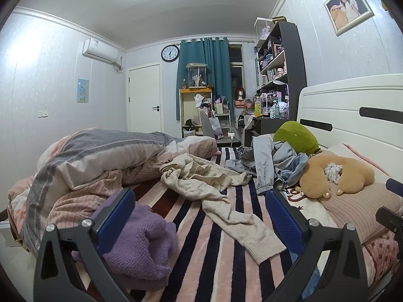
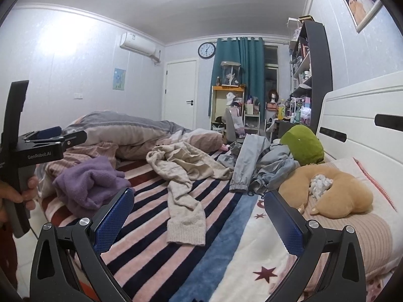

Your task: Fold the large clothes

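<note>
Plainly, start of the job: nothing on the bed is folded yet, and both tools are held back from the clothes, probably to pick a first piece.
Landmark: the cream sweater (image 1: 201, 176), crumpled in the middle of the striped blanket (image 1: 214, 251), with one sleeve trailing toward the cameras.
Left gripper (image 1: 201, 216): jaws spread wide, nothing between them; it hovers above the blanket on the near side of the cream sweater, its left blue pad just over the purple knit.
Right gripper (image 2: 199, 216): also spread and empty, aimed so the sweater's sleeve cuff lies between its fingers in view, though apart from them; a judgement: the cuff is the handiest edge to take.
Purple knit (image 2: 88, 183): bunched left of the cream sweater, near the bed's edge.
Grey-blue garments (image 2: 257, 166): heaped right of the cream sweater, against the green cushion (image 2: 302, 146).
Tan plush (image 2: 327, 191): right of the sweater, on the pillow side.
Duvet (image 1: 100, 156): rolled up behind and left of the sweater, which leaves the blanket as folding space.
Risk: the sleeve may drag the tangled body along when lifted.
</note>
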`<state>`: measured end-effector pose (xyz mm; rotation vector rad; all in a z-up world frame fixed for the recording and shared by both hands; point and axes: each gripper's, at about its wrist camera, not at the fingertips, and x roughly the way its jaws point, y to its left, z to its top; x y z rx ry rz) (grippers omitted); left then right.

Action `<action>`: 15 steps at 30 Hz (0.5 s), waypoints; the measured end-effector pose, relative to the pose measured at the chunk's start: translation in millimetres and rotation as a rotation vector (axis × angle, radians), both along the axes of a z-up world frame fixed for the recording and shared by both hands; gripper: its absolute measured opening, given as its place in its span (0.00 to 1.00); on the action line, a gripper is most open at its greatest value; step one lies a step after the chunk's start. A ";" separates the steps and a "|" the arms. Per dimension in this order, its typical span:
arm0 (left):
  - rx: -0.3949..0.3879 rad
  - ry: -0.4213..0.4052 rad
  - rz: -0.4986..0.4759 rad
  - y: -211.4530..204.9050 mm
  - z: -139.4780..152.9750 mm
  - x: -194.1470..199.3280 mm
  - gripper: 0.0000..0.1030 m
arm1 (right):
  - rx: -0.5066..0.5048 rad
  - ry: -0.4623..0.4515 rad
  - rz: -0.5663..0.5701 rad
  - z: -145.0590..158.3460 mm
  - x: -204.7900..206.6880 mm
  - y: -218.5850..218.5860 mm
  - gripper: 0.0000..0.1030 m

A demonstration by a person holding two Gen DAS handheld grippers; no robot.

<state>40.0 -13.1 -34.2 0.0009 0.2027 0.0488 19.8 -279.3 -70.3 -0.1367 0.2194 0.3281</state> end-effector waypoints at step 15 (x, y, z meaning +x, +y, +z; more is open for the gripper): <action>0.003 0.007 -0.014 3.5 -2.7 3.7 0.99 | 0.002 0.007 -0.002 -0.2 0.4 0.4 1.00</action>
